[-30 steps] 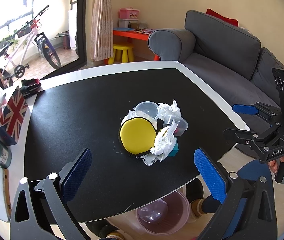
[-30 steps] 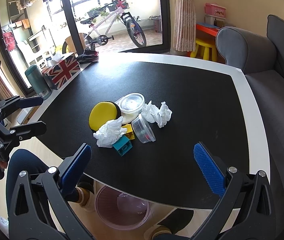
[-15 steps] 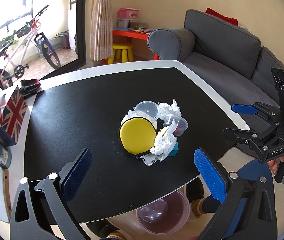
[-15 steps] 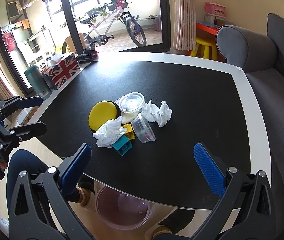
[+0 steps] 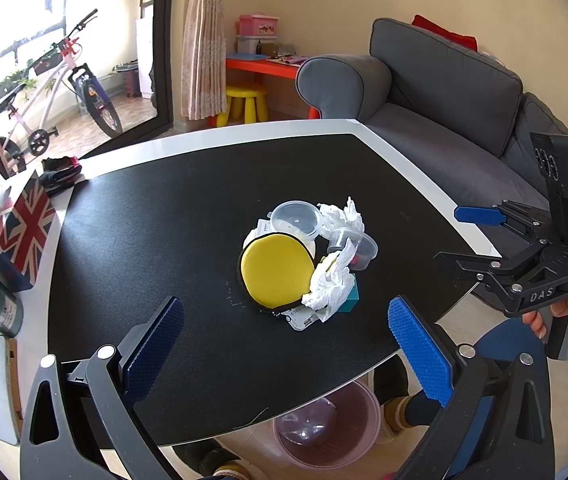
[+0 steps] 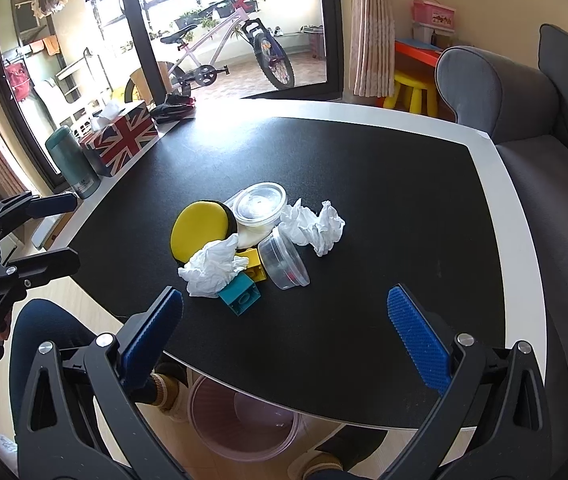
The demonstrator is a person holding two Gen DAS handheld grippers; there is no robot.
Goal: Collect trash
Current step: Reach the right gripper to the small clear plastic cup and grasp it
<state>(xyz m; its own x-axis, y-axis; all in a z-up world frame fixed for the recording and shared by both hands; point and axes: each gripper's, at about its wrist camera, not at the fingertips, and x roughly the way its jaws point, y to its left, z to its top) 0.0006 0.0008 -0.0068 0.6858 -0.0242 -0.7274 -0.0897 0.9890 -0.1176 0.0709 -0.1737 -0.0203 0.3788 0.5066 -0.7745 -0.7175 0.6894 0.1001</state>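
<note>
Left wrist view: the left gripper (image 5: 284, 322), jaws spread and empty, hangs over the black worktop (image 5: 143, 240); the trash pile sits at 12 o'clock, a crumpled tissue (image 5: 330, 284) touching a yellow disc (image 5: 273, 270), the right gripper (image 5: 462, 236) empty at 3 o'clock.

Right wrist view: the right gripper (image 6: 284, 320) gapes, released; a clear tub (image 6: 284, 260) lies tipped beside a teal block (image 6: 241, 298); a pink bin (image 6: 243, 424) stands at 6 o'clock.
</note>
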